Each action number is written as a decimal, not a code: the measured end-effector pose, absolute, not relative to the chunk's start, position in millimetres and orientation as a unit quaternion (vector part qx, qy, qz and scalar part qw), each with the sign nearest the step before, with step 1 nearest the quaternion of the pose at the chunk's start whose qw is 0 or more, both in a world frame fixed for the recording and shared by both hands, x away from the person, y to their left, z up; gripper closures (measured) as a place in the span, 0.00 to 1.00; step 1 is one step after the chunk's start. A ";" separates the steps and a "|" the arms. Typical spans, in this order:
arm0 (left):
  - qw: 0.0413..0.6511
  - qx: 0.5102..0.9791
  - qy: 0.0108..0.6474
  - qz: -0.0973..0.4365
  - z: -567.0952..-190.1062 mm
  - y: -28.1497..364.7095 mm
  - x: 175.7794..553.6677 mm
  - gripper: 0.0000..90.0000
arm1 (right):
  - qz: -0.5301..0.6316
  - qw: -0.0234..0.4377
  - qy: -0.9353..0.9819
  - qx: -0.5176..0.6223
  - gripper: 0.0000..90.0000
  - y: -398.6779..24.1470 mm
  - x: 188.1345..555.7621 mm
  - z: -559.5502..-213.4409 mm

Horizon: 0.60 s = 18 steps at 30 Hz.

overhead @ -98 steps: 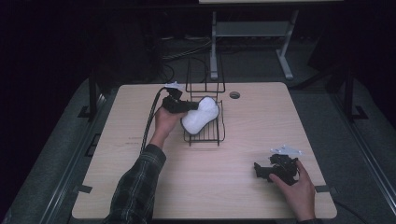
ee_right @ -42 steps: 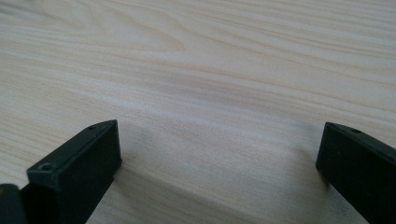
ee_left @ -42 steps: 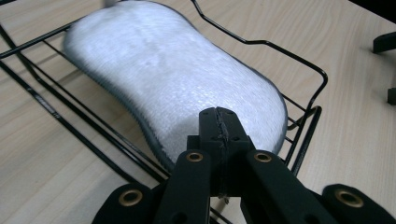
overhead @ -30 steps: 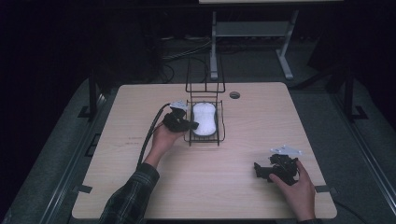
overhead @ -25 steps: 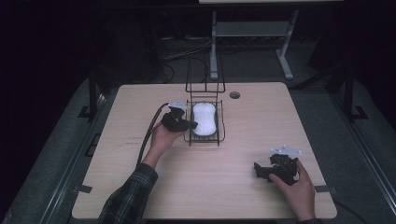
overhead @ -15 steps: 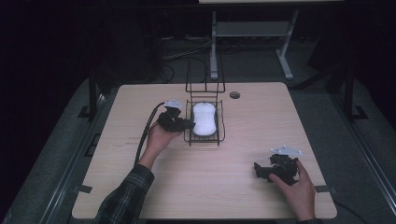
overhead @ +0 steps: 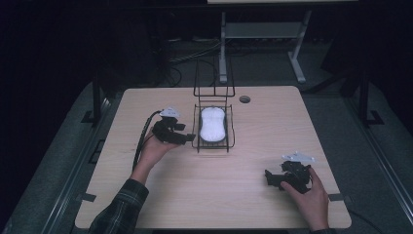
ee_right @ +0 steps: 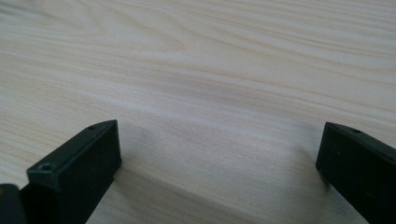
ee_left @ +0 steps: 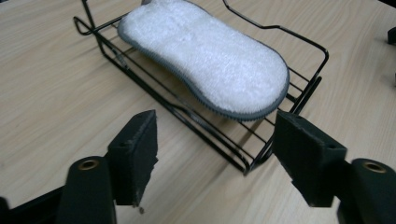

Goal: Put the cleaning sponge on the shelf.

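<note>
The white sponge is lying flat in the wire rack. The left gripper, just beside the rack, is spreading its jaws, nothing between them. The right gripper, well apart, is sitting released. A careless sweep could be snagging the rack's rim and dragging it.

White sponge lies flat in the black wire rack at table centre, long axis running away from the person. Left gripper sits just left of the rack, tips by its left edge; jaws have just been opening, nothing between them. Right gripper rests on the wooden table near the front right corner, well apart from the rack, pointing left.
</note>
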<state>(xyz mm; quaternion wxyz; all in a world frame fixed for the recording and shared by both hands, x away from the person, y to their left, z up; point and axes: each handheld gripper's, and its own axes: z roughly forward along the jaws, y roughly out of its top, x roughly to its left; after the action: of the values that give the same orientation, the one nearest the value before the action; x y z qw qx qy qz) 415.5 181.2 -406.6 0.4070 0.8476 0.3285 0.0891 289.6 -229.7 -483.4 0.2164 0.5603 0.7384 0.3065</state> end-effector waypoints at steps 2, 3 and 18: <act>0.407 0.846 0.333 0.092 -406.4 185.4 411.2 0.29 | 0.306 0.216 0.738 0.560 0.00 -229.7 289.6 -483.4; 0.406 0.846 0.331 0.094 -406.2 187.7 409.3 0.28 | 0.306 0.216 0.738 0.560 0.00 -229.7 289.6 -483.4; 0.391 0.844 0.346 0.123 -413.0 214.2 375.0 0.15 | 0.306 0.217 0.738 0.560 0.00 -229.7 289.6 -483.4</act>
<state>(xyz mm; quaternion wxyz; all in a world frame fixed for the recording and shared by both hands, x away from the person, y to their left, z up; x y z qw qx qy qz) 375.0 214.2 -413.0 0.3910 0.8439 0.3462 0.1227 289.6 -229.7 -483.4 0.2165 0.5604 0.7384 0.3063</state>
